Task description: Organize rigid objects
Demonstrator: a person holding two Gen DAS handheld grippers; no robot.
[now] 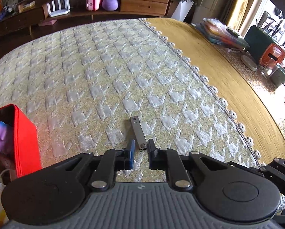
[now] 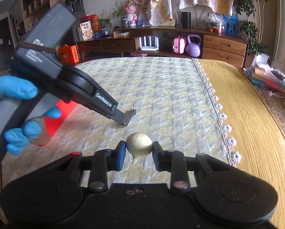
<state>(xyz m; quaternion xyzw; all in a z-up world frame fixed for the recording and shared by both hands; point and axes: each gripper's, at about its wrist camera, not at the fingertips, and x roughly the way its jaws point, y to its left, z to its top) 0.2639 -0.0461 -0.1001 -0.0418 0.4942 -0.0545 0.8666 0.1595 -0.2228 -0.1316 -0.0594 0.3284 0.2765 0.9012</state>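
Observation:
A flat grey metal bar [image 1: 138, 132] lies on the quilted cover; its near end sits between the fingertips of my left gripper [image 1: 141, 148]. The jaws stand a little apart around that end, and I cannot tell if they pinch it. The right wrist view shows the left gripper [image 2: 123, 119] low at the bar [image 2: 130, 116]. My right gripper [image 2: 139, 148] is shut on a pale cream, onion-shaped object [image 2: 139, 144] and holds it above the cover. A red box [image 1: 25, 139] with a purple toy [image 1: 0, 133] inside stands at the left.
The quilted cover [image 1: 108, 72] meets a yellow cloth [image 1: 209, 57] along a lace edge. Stacked packets [image 1: 222, 32] and an orange container [image 1: 272, 55] sit far right. A wooden sideboard [image 2: 180, 43] with a purple kettlebell [image 2: 193, 45] stands behind.

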